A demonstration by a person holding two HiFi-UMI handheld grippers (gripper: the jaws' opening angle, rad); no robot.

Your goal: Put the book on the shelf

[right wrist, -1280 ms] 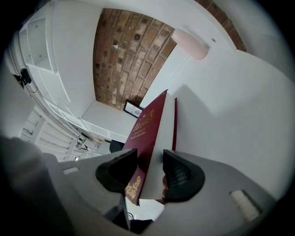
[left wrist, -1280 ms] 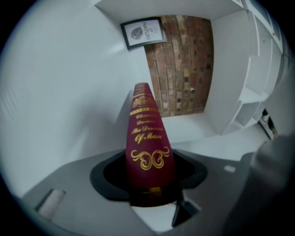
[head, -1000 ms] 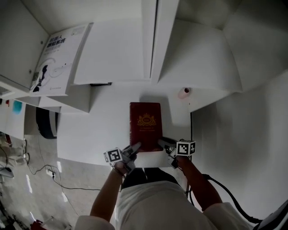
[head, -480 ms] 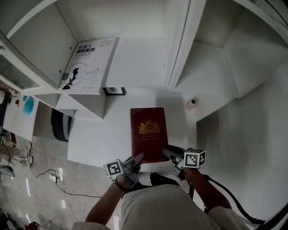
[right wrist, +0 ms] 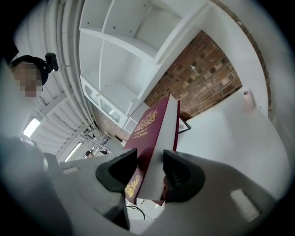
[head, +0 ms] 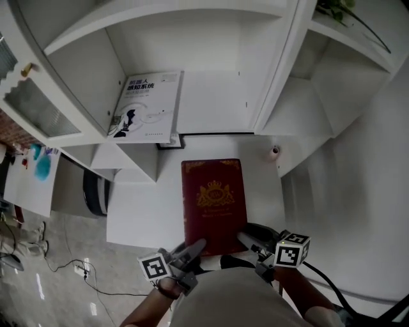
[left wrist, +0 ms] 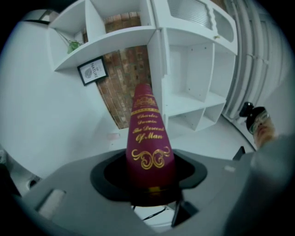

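A dark red book (head: 214, 204) with gold print is held flat above the white table (head: 137, 214), its far end towards the white shelf unit (head: 211, 96). My left gripper (head: 189, 250) is shut on the book's near left corner, and my right gripper (head: 250, 237) is shut on its near right corner. In the left gripper view the gold-lettered spine (left wrist: 147, 133) rises from between the dark pads of the left gripper (left wrist: 150, 177). In the right gripper view the book (right wrist: 154, 131) stands edge-on, clamped in the right gripper (right wrist: 150, 175).
A white book (head: 147, 107) lies in the left shelf compartment. A small framed picture (head: 171, 142) and a small pink object (head: 275, 152) sit at the table's back. A glass-door cabinet (head: 35, 108) is at the left, a plant (head: 345, 13) on the upper right shelf.
Both grippers have lifted the red book up off the table towards the shelf. The head view has tilted up, so more of the shelf compartments show.
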